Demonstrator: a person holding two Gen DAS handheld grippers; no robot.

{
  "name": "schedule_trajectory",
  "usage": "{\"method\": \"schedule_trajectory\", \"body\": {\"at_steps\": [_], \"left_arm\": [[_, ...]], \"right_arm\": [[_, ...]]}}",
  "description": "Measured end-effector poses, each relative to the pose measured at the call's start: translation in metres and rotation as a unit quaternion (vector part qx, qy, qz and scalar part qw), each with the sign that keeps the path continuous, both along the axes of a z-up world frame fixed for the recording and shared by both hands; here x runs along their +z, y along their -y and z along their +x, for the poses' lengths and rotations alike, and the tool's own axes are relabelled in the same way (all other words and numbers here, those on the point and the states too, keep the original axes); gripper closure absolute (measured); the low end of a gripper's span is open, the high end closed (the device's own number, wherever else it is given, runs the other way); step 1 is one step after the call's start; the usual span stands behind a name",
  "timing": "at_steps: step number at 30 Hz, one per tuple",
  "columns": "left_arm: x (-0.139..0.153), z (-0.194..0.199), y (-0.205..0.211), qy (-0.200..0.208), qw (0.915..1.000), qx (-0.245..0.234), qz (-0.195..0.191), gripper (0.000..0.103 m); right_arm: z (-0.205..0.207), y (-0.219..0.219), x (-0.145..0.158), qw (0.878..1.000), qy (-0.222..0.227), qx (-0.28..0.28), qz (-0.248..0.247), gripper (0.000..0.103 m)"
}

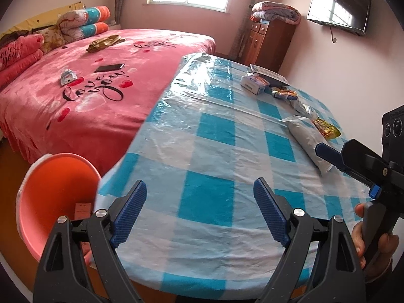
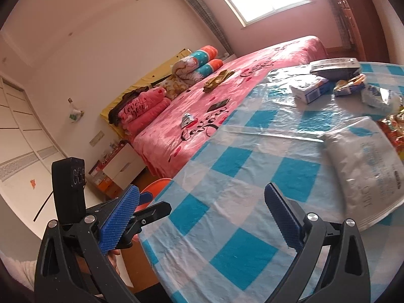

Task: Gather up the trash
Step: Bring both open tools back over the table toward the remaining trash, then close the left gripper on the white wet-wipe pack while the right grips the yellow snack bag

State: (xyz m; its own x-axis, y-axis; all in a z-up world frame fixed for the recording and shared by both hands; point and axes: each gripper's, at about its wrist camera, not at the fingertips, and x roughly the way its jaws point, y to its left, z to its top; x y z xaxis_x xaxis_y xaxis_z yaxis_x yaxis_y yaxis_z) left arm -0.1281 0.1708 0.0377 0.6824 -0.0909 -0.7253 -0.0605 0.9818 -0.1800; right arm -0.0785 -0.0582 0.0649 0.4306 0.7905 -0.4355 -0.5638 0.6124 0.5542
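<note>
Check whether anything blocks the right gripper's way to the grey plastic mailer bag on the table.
Nothing visible does. The right gripper is open over bare checked tablecloth, and the grey mailer bag lies ahead to its right, unobstructed. The other wrappers sit beyond the bag.

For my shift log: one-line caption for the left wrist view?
Open left gripper over checkered table, orange bin at left, grey pouch ahead.

Left hand-held gripper (image 1: 199, 212) hangs level, blue pads spread wide, nothing between them. Right hand-held gripper (image 2: 202, 222) likewise gapes empty, showing at three o'clock in the left view, hand (image 1: 371, 242) wrapped round its handle.
</note>
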Motion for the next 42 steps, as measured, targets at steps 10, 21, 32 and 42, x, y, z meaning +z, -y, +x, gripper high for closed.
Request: {"method": "schedule_trajectory", "body": {"at_steps": [10, 21, 32, 42], "left_arm": [[-0.009, 0.016, 0.024, -0.031, 0.9993, -0.012, -0.016, 0.016], [-0.007, 0.041, 0.079, -0.045, 0.9969, -0.058, -0.029, 0.016], [-0.009, 0.071, 0.153, -0.063, 0.9896, -0.121, -0.046, 0.016], [-0.016, 0.101, 0.183, -0.082, 0.9874, -0.112, -0.075, 0.016]], "right_arm": [[0.008, 0.038, 0.005, 0.999, 0.002, -0.031, 0.009, 0.005], [0.027, 0.098, 0.005, 0.995, -0.010, -0.096, 0.013, 0.005], [0.053, 0.186, -0.015, 0.976, -0.036, -0.206, 0.055, 0.005], [0.079, 0.217, -0.033, 0.967, -0.061, -0.232, 0.087, 0.005]]}}
